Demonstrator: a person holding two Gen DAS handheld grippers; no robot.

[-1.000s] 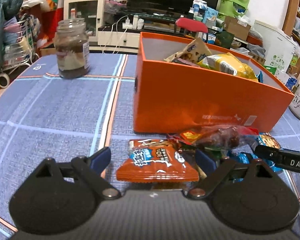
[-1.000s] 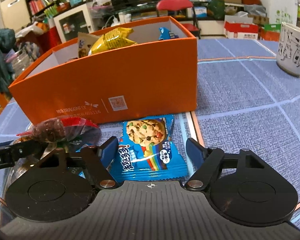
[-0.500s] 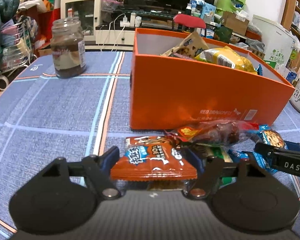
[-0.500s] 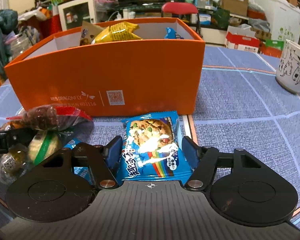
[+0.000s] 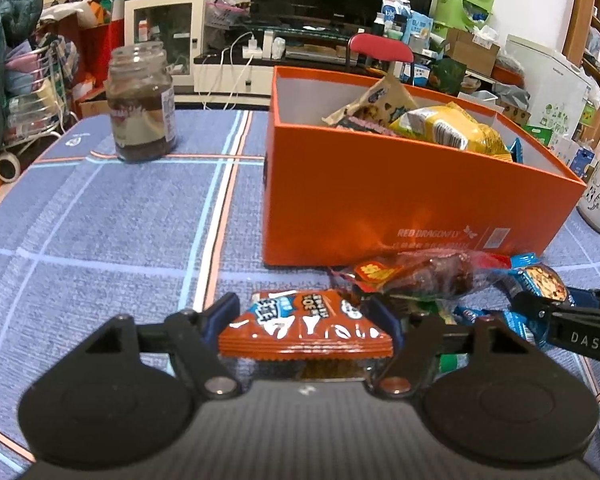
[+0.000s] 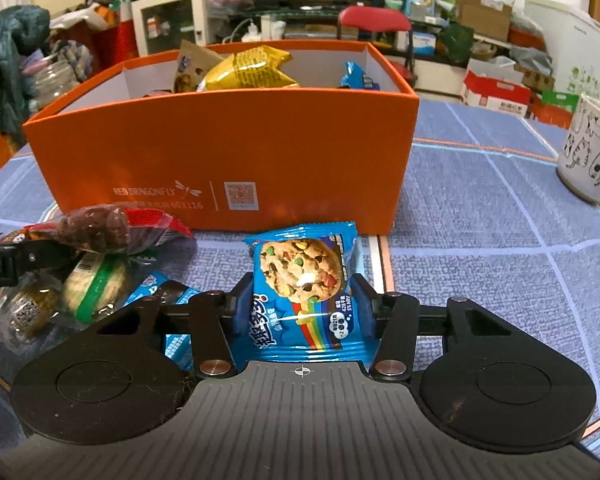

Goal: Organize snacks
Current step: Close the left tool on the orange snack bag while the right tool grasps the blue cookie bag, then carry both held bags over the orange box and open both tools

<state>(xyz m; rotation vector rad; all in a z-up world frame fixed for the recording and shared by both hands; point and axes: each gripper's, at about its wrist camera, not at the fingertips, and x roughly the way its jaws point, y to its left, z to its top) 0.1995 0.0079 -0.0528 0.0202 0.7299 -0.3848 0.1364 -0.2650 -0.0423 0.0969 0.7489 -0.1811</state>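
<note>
Both tools newly closed: left (image 5: 304, 316) pinching brown packet (image 5: 306, 330), right (image 6: 300, 306) blue cookie packet (image 6: 304, 292).

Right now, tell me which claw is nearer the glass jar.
Left. The left claw, gripping the orange snack packet, faces the glass jar across the cloth. The right claw, closed on the blue cookie packet, sits beyond the snack pile.

Orange box (image 5: 380, 200) walls off centre frame, wrappers poking above its rim. Loose snack pile (image 5: 432, 284) crowds lower right, against box front. Jar (image 5: 142, 108) stands upper left; blue tablecloth (image 5: 100, 232) between lies open.
</note>
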